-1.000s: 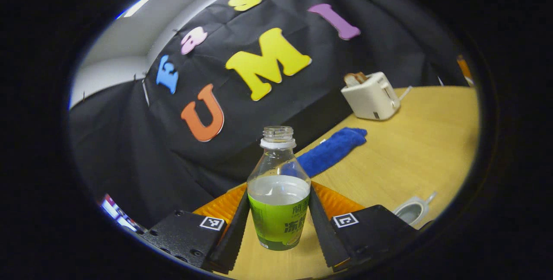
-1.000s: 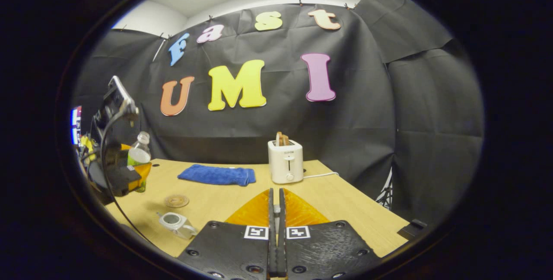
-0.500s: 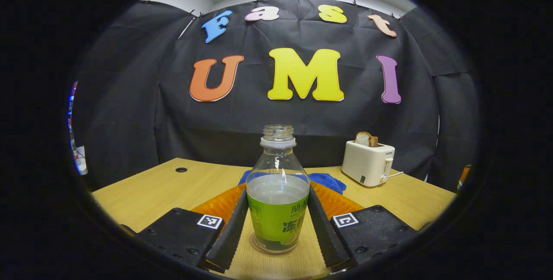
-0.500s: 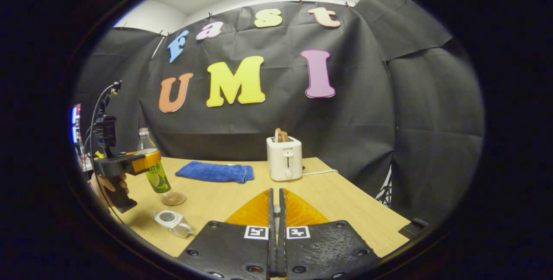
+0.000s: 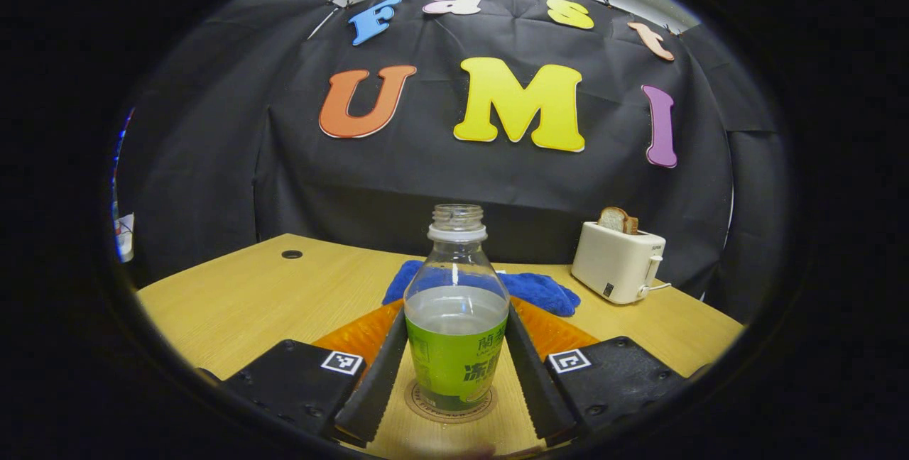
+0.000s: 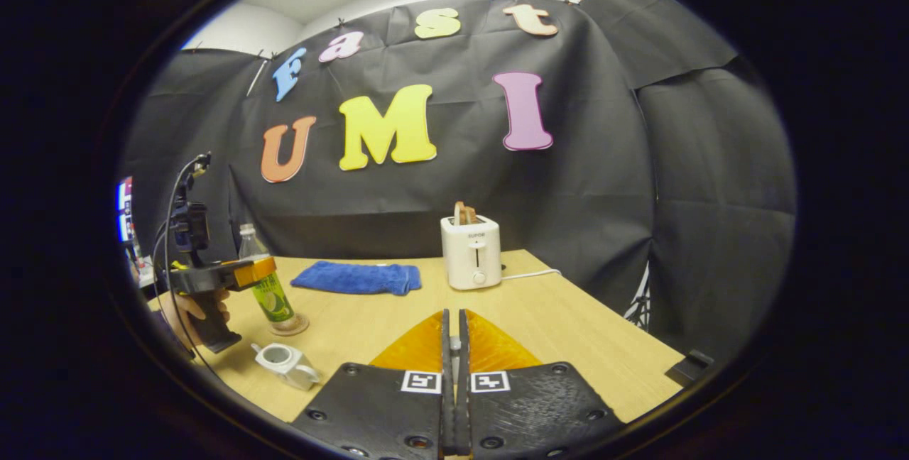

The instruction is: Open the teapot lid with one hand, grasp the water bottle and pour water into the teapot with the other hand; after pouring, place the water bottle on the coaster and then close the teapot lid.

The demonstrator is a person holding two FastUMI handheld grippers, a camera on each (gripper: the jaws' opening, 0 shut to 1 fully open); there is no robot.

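Bottle upright on coaster, left gripper clamped on it; teapot uncovered.

The water bottle (image 5: 456,318), uncapped and about half full, stands upright on the round coaster (image 5: 450,407) on the wooden table (image 5: 256,304). The left gripper (image 5: 454,375) has both fingers pressed against the bottle's green label. In the right gripper view the same bottle (image 6: 266,286) sits on the coaster (image 6: 290,325), the left gripper (image 6: 245,274) around it and a hand (image 6: 192,307) on its handle. The small white teapot (image 6: 285,363) stands near the coaster with its top open. The right gripper (image 6: 454,346) has its fingers closed together; whether something thin, perhaps the lid, is pinched between them cannot be told. Farther back lie a blue cloth (image 6: 355,277) and a toaster (image 6: 471,253) with bread in it.
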